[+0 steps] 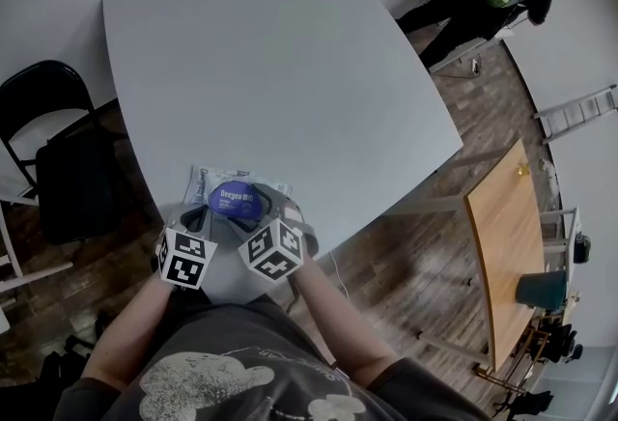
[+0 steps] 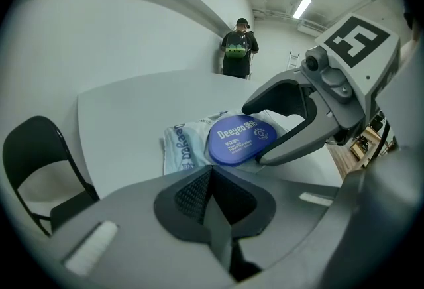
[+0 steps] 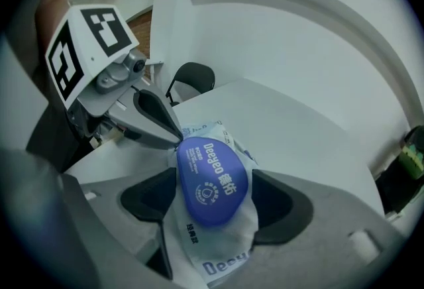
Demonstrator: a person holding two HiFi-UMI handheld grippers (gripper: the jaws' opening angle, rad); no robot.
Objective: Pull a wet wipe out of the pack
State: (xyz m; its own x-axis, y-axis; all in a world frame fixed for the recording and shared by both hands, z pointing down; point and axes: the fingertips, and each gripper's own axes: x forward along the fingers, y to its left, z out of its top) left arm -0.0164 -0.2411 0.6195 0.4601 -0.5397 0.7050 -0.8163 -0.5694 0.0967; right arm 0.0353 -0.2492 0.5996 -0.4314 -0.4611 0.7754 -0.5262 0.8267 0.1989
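The white table (image 1: 290, 52) spreads far ahead of both grippers, bare except for the pack. The wet wipe pack (image 3: 218, 251) lies flat near the table's edge closest to the person, directly under the right gripper (image 3: 215, 205) and just ahead of the left gripper (image 2: 211, 175). Its blue lid (image 3: 212, 181) is shut, and no wipe shows.

The right gripper's jaws stand wide apart, one on each side of the pack. The lid sits between them and the pads do not press on anything, so this gripper holds nothing. The left gripper's jaws are closed together and empty. From the right gripper view, their tip sits at the lid's rim on the side away from the right gripper; whether it bears down on the pack is unclear.

Several things could go wrong from here:
- The right jaws could close across the whole soft pack, not on the lid's lip, which would crumple it or lift it bodily.
- With only a closed tip steadying it, the light pack may slide or swivel.
- Being so near the table's edge, the pack could be dragged off the table towards the person.
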